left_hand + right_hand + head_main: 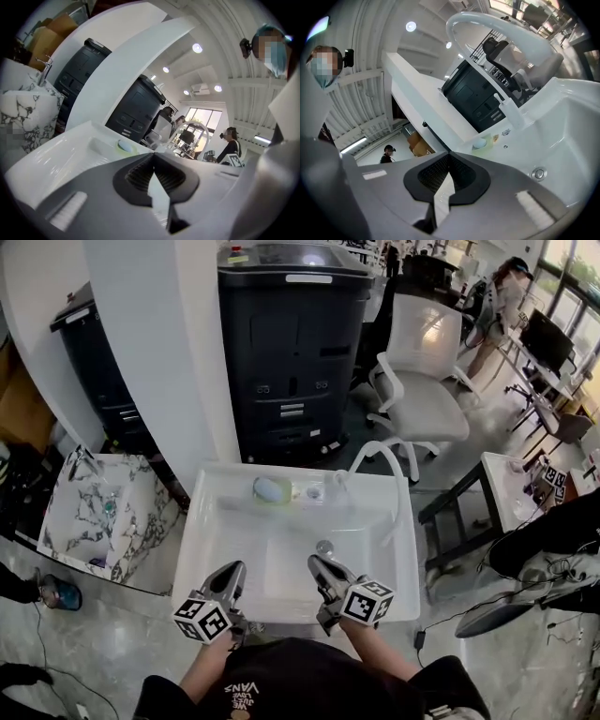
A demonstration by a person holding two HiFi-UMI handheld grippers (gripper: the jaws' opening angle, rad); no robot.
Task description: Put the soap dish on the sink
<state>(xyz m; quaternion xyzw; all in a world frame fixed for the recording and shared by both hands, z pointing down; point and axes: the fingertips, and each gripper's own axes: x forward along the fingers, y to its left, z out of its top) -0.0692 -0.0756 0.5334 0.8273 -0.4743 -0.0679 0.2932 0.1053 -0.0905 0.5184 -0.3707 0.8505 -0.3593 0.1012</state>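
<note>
Nearest the person, the left hand-held gripper (232, 570) and the right hand-held gripper (319, 564) are hovering over the front rim of the sink (199, 531), each with its jaws pressed together and gripping nothing. Farther back, the soap dish (273, 489) is sitting on the sink's rear ledge, left of the faucet (375, 450). The placing is looking finished, and the hands are likely needing only to pull clear.

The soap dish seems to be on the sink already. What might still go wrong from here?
1. The soap dish sits on the back ledge of the sink beside the faucet; a nudge might slide it into the basin.
2. The left tool and right tool, both shut and empty, hang just above the front rim and might knock against it.
</note>
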